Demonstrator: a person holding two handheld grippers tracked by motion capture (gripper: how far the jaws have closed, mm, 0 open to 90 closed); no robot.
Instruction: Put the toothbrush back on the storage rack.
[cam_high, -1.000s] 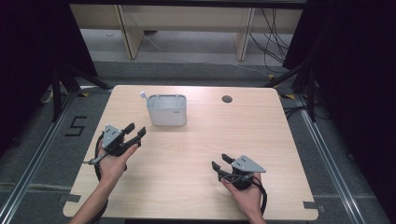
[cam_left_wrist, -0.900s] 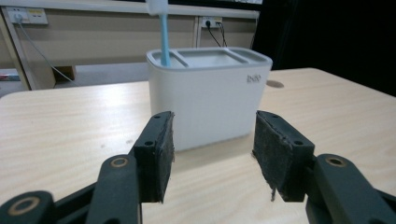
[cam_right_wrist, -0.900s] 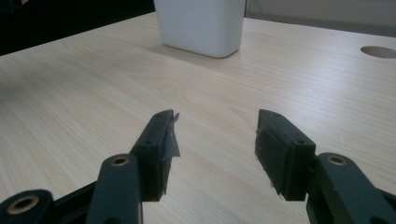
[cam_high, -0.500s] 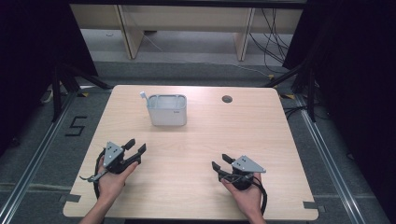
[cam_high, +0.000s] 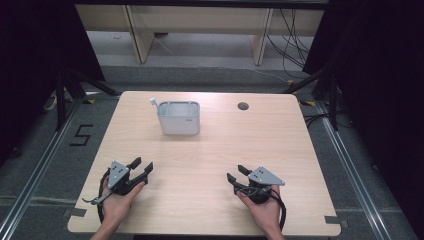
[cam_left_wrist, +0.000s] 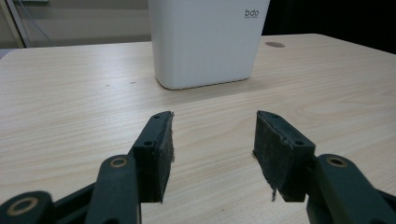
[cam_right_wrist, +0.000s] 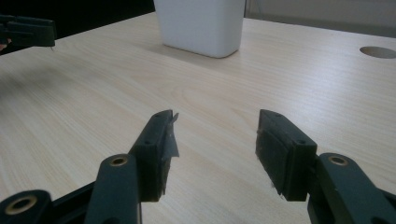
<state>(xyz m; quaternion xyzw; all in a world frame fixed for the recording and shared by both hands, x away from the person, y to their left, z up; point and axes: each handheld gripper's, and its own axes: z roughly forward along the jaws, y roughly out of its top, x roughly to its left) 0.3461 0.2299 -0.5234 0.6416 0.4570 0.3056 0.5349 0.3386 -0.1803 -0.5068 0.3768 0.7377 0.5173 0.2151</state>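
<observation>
A white rectangular bin stands upright on the far half of the wooden table, with a thin white stick poking up at its left corner. In the left gripper view the bin rises straight ahead of my left gripper, whose jaws stand open with nothing between them. My left gripper rests low at the near left of the table. Near the front right, my right gripper sits open and empty; its own view shows the bin farther off and the left gripper's jaw tip at the far left.
A round cable hole lies in the table's far right part. The floor around the table is dark, with metal rails at both sides and a "5" mark on the left. Wooden furniture legs and cables stand beyond the far edge.
My left hand has drawn back toward the near edge and sunk down to the tabletop, jaws still open. The right hand and the bin have stayed put.
</observation>
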